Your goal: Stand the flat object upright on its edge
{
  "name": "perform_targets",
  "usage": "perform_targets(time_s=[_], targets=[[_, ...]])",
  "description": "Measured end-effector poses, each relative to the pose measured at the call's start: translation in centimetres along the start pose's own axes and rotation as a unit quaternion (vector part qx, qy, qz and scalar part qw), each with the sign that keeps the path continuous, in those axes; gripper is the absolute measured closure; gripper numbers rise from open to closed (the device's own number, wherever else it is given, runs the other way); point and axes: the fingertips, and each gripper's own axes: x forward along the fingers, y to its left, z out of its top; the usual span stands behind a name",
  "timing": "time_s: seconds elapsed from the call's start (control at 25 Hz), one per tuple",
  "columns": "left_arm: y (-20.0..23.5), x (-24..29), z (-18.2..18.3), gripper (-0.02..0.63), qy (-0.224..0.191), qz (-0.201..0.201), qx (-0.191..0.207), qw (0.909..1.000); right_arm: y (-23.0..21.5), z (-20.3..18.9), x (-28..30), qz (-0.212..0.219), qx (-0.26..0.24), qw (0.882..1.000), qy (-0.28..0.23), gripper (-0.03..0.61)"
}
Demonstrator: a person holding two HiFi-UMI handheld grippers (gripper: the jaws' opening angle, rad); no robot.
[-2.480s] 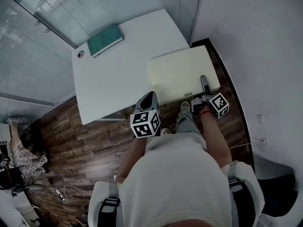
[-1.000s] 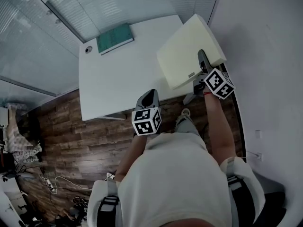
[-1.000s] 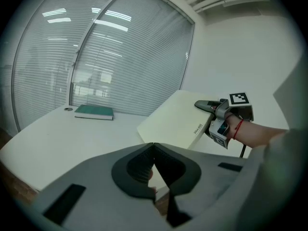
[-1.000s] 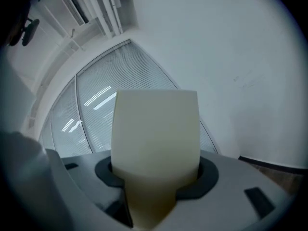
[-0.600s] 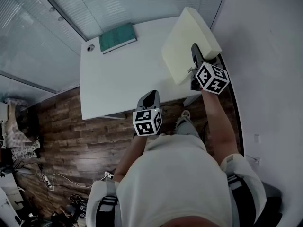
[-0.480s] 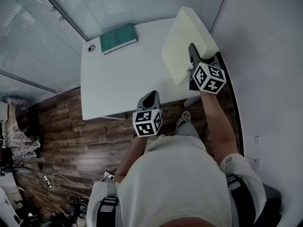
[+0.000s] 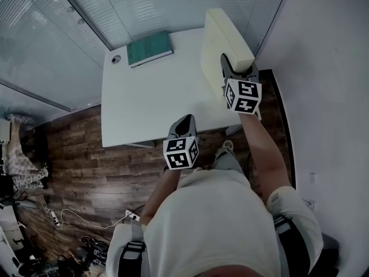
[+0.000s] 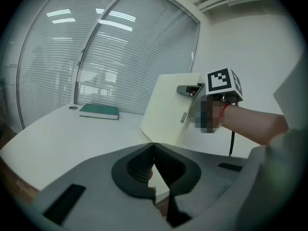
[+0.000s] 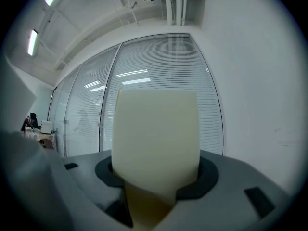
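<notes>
Fig.: cream foam slab tilted near-upright, lower edge apparently on table at far-right corner. R gripper clamped across its thickness, prob. to steady it. L gripper closed, empty, held back near table's front edge.

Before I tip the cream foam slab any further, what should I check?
1. Right gripper fingers clamped on the cream foam slab: ok.
2. Slab fully upright: not ok, it leans in the left gripper view.
3. Slab's lower edge seated on the white table: cannot tell, partly hidden.
4. Left gripper free to steady: ok, shut, empty, apart from the slab.
5. Green book apart from the slab: ok, at the far corner.
</notes>
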Motion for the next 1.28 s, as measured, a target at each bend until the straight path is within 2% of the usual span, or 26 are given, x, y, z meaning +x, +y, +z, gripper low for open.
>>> perform_targets(time_s=[0.88,1.28], targets=[[1.1,-0.3,-0.2,0.592,-0.003,0.01,-0.012,0.9999,2.4,-1.6,1.1,0.006,-0.031,1.0,-0.001,0.301],[1.5,-1.6,0.0,0.593,-0.009,0.011,-0.012,0.9998,1.9,-1.7,1.0,-0.001,-0.018,1.0,0.007,0.282]])
